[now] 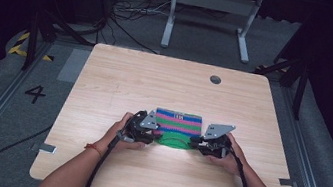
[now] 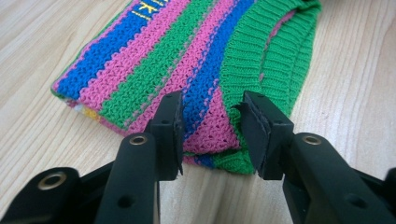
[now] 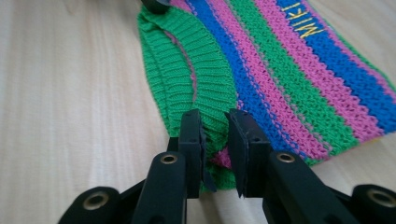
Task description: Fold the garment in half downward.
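One folded knit garment [image 1: 178,125], striped blue, pink and green, green ribbed collar, lying mid-table [image 1: 121,81]. Left gripper [image 2: 211,133]: jaws parted, straddling its near corner. Right gripper [image 3: 215,140]: jaws narrow, apparently pinching the collar edge. Advice: close both evenly, lift level.

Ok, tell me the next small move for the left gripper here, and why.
Probably close the left gripper: its jaws stand open astride the near corner of the striped knit, while the right gripper looks nearly closed on the green ribbed edge.
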